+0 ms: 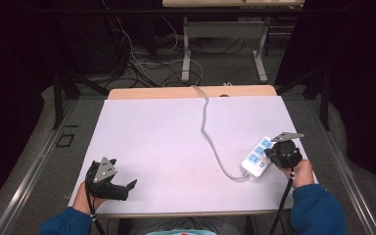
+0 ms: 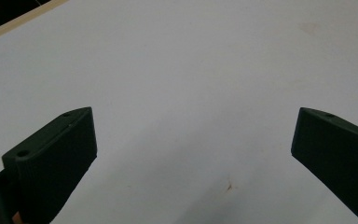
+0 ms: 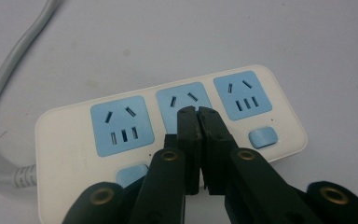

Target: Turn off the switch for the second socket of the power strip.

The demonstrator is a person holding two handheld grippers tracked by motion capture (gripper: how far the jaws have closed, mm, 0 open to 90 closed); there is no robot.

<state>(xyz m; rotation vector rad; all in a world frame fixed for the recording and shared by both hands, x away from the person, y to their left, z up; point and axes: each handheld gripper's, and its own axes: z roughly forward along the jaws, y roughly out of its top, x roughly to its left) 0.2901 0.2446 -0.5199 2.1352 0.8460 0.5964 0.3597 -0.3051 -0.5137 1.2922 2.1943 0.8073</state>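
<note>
A white power strip with three blue socket panels and blue switch buttons lies at the table's right side, its grey cord running to the back edge. My right gripper is shut with nothing between its jaws, and its tips rest over the middle blue socket. My left gripper hovers open over bare table near the front left corner.
The white table top spans the view, with a wooden strip along its back edge. Beyond it the floor holds tangled cables and another table's legs. Dark frame posts stand on both sides.
</note>
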